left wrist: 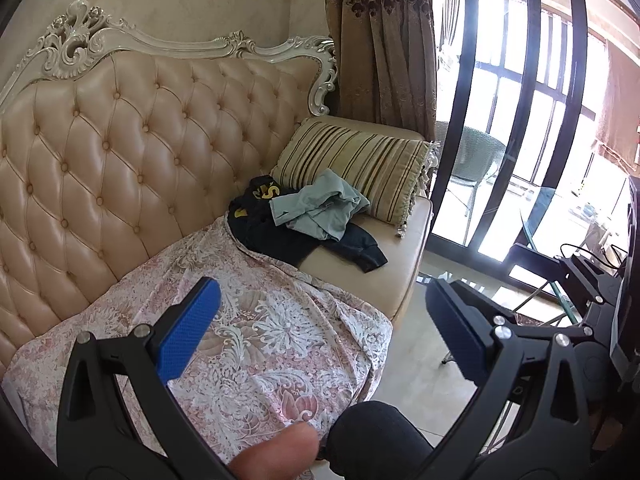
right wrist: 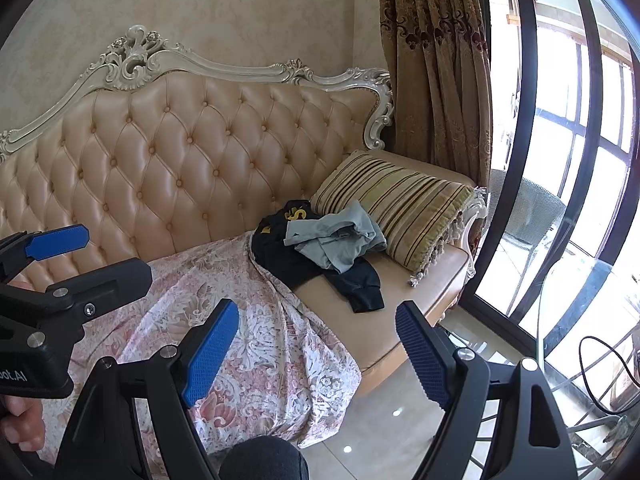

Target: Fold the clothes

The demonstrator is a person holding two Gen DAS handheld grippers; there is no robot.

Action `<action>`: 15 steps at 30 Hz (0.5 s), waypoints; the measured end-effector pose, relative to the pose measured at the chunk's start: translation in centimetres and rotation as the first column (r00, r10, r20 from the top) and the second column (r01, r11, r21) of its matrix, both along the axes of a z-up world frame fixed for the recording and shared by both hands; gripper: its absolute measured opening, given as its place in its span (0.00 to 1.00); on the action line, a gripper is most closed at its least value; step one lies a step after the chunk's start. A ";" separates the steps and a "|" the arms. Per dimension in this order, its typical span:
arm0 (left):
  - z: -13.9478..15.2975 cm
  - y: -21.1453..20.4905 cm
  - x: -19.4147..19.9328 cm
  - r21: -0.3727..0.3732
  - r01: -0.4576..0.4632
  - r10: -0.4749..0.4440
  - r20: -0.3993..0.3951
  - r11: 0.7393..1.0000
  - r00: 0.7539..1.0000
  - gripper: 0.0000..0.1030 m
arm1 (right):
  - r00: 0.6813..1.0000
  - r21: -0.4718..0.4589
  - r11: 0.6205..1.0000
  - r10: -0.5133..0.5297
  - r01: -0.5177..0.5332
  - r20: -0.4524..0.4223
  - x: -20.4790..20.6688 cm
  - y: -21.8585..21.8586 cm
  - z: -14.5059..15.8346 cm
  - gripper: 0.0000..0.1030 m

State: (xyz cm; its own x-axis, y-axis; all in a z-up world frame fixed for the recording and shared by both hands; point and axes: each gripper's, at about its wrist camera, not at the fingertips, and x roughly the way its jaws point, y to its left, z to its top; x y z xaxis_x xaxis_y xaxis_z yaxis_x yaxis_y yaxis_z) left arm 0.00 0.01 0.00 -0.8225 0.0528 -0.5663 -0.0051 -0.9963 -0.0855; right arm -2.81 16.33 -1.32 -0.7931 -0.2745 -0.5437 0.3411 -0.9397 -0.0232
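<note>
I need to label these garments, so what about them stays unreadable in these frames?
- Dark garment: its yellow lettering is creased and partly covered by the light blue garment in both views.
- Both garment types: crumpled, shapes hidden.
- Sofa seat: floral cloth covers most.

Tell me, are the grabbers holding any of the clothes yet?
No, nothing is held. The left gripper and right gripper are both open and empty in the air. The green shirt and dark top lie in a heap on the sofa.
</note>
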 end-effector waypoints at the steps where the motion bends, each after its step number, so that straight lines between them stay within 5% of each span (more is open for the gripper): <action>1: 0.0 0.1 0.0 -0.008 -0.002 0.002 -0.001 1.000 1.000 1.00 | 1.000 -0.004 1.000 0.000 0.000 -0.002 0.0 0.0 0.0 0.79; 7: 0.1 0.8 0.0 -0.055 -0.011 0.010 -0.011 0.998 1.000 1.00 | 1.000 -0.006 1.000 -0.001 0.001 -0.002 0.0 0.2 -0.1 0.79; 15: 0.1 0.4 0.2 -0.021 -0.008 0.008 -0.006 1.000 1.000 1.00 | 1.000 0.002 1.000 0.004 -0.004 0.006 -0.1 0.2 -0.4 0.80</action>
State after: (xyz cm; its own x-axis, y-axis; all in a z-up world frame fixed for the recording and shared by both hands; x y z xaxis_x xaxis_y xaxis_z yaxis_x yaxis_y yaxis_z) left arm 0.17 0.40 0.08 -0.8261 0.0344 -0.5625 0.0021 -0.9979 -0.0640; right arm -2.88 16.53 -1.70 -0.7887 -0.2768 -0.5489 0.3453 -0.9382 -0.0230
